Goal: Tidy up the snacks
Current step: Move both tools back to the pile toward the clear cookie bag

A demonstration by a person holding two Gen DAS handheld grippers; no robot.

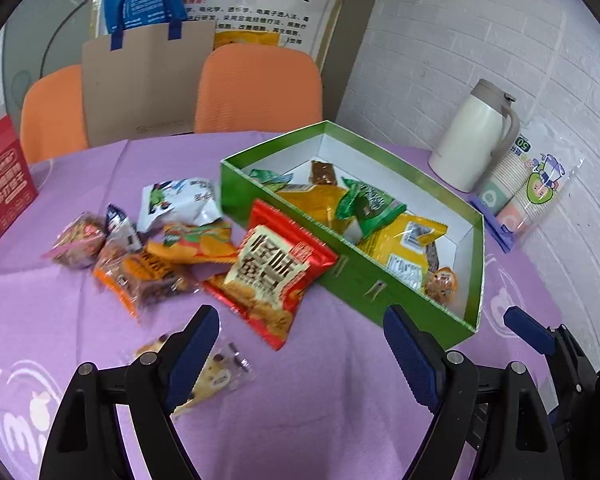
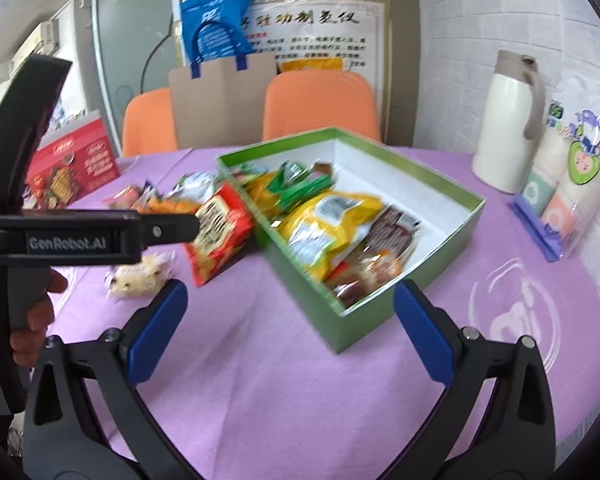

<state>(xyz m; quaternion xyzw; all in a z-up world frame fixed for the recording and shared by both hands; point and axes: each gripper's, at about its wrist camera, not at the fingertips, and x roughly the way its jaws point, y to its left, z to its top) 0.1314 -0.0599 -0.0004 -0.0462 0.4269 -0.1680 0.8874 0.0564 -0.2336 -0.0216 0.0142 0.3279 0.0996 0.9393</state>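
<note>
A green box (image 1: 362, 280) (image 2: 300, 276) on the purple cloth holds several snack packs, among them a yellow bag (image 1: 410, 242) (image 2: 324, 224) and a green pack (image 1: 370, 204). A red snack bag (image 1: 270, 276) (image 2: 220, 236) leans on the box's left wall. More loose packs (image 1: 148, 252) lie to its left. A clear cookie pack (image 1: 214, 372) (image 2: 140, 276) lies by my left gripper's left finger. My left gripper (image 1: 302, 356) is open and empty above the cloth. My right gripper (image 2: 292, 328) is open and empty in front of the box's near corner.
A cream thermos jug (image 1: 474, 136) (image 2: 506, 124) and a sleeve of paper cups (image 1: 536, 192) (image 2: 568, 184) stand at the right by the white wall. A red carton (image 1: 0, 184) (image 2: 74, 164) sits at the left edge. Two orange chairs (image 1: 260, 88) stand behind the table.
</note>
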